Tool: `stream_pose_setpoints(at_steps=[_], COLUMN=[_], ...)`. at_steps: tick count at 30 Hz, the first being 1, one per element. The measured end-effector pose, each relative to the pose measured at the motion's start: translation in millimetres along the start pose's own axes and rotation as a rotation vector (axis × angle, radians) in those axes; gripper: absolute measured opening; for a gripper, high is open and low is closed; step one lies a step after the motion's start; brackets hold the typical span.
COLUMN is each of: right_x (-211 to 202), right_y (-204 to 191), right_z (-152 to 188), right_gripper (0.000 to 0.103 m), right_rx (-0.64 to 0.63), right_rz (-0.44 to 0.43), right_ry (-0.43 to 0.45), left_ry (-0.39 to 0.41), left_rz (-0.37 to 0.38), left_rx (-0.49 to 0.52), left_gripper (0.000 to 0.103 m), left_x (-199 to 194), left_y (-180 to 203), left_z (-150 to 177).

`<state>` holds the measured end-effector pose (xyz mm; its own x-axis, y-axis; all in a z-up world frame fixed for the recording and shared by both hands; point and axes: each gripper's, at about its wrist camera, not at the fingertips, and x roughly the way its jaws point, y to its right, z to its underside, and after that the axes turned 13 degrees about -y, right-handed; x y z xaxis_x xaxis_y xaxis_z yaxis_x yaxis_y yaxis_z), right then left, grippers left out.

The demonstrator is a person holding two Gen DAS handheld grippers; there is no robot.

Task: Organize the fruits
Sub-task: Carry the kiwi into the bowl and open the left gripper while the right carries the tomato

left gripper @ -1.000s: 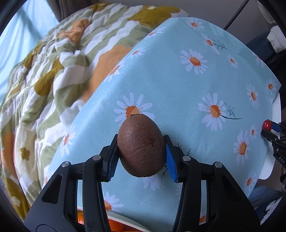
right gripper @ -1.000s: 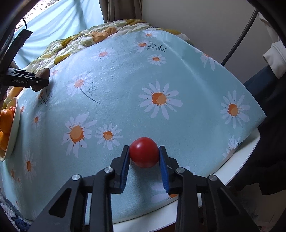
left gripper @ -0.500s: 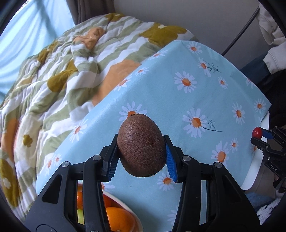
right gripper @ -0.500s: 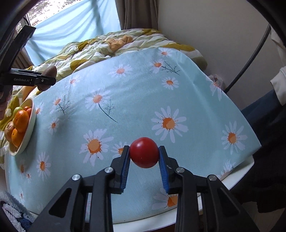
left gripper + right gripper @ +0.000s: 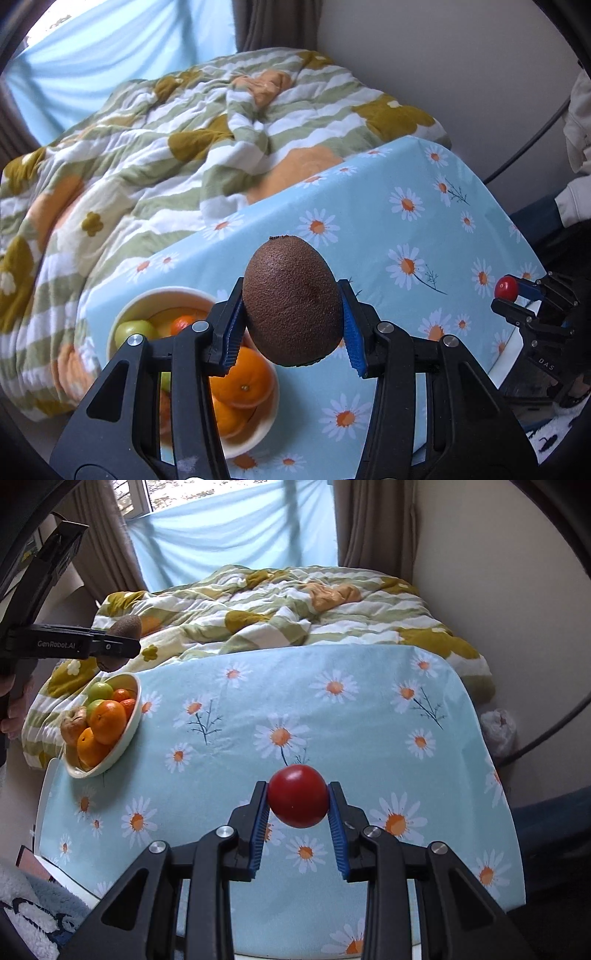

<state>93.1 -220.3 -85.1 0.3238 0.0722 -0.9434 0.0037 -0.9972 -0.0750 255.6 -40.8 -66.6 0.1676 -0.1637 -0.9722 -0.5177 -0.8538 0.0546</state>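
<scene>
Both fruits now ride higher off the counter; left hand-held gripper, clamping the kiwi, should centre over the bowl at lower left before releasing, while right hand-held gripper holds the tomato firm.

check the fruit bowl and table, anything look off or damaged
One thing stands out: in the bowl, a tan, wrinkled fruit sits at the left among the smooth oranges and green fruits, and it looks shrivelled. The tablecloth shows no spill. The kiwi and red fruit look intact.
</scene>
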Motion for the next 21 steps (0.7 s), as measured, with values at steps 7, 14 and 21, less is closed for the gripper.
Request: stream_pose_setpoints(at_steps=[7, 14, 21], right_x=[6.7, 19.7, 39.2], right_y=[-23.7, -61.7, -104.0], right_z=[-27.0, -49.5, -70.3], right_gripper=[0.029, 0.029, 0.029], right_rx=[-0.163, -0.305, -0.386], right_rz=[-0.067, -0.145, -0.216], right_ry=[0.019, 0.015, -0.005], left_ry=[0.026, 0.020, 0.022], left_rz=[-0.044, -0.060, -0.063], left_rx=[-0.167, -0.320, -0.394], left_gripper=[0.052, 0.052, 0.052], left_x=[-17.8, -20.5, -6.7], left_y=[-31.5, -63.0, -91.4], left_z=[40.3, 84.3, 108.6])
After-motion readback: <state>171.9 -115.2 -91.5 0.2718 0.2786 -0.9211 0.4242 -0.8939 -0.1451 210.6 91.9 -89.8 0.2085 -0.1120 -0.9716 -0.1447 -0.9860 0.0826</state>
